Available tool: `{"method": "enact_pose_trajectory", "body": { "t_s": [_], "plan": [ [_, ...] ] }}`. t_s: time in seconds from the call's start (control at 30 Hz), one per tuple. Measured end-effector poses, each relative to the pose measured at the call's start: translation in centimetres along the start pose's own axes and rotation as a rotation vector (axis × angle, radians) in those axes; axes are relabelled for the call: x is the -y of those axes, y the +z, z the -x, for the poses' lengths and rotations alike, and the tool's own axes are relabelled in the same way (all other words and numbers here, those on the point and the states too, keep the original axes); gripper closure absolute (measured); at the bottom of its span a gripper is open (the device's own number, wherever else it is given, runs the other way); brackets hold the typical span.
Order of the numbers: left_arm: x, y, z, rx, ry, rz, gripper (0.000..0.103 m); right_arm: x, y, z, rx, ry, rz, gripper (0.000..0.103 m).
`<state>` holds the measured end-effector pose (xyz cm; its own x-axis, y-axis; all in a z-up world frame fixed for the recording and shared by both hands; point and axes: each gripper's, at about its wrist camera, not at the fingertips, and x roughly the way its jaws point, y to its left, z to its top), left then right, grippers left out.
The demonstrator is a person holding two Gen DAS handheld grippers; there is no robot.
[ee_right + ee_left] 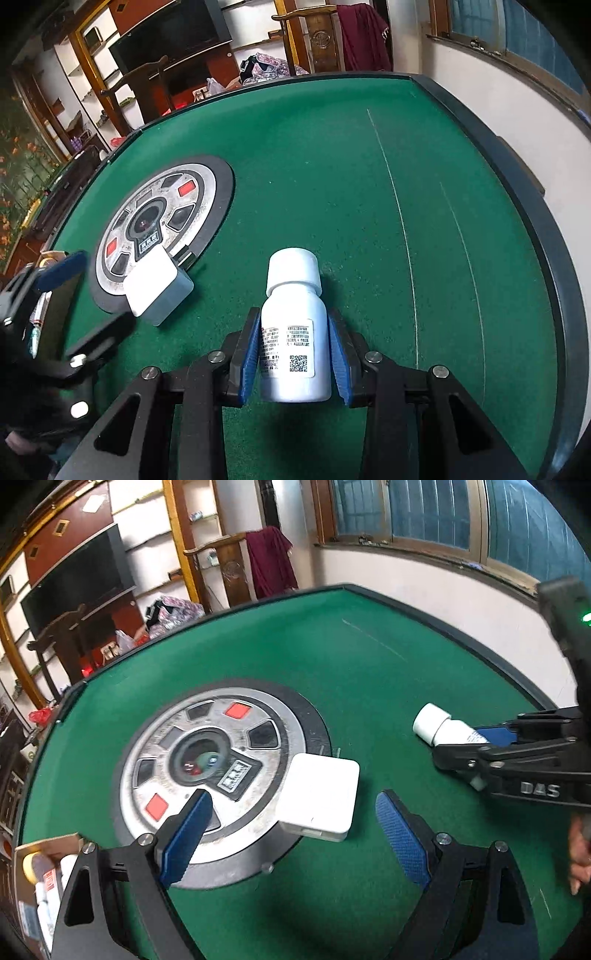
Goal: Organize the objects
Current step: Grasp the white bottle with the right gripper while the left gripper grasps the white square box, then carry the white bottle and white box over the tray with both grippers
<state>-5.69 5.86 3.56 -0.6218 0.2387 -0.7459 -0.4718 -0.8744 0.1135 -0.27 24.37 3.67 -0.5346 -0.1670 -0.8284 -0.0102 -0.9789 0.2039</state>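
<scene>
White bottle (293, 332) clamped between right gripper (295, 354) jaws.

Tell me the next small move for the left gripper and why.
Probably ease the left gripper forward and close on the white box: its fingers are wide open, the box lies between and just ahead of them, and the right gripper already holds the white bottle.

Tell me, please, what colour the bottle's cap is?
White, like the bottle itself; the cap shows best in the right wrist view.
</scene>
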Motion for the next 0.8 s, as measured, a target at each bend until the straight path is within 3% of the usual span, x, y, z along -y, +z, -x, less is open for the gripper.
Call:
{"method": "enact_pose_trajectory", "body": {
  "t_s": [0.2, 0.43, 0.8],
  "plan": [
    [0.5, 0.3, -2.1, -0.035, -0.025, -0.003, 0.016, -0.3, 0.2, -0.5, -0.004, 0.010, -0.008, 0.065],
    [0.2, 0.1, -2.7, -0.067, -0.065, 0.052, 0.059, -0.7, 0.3, -0.8, 0.001, 0.001, 0.002, 0.065],
    [-0.8, -1.2, 0.3, -0.051, -0.032, 0.145, 0.060, -1.2, 0.1, -1.0, 0.016, -0.020, 0.024, 0.066]
  ]
}}
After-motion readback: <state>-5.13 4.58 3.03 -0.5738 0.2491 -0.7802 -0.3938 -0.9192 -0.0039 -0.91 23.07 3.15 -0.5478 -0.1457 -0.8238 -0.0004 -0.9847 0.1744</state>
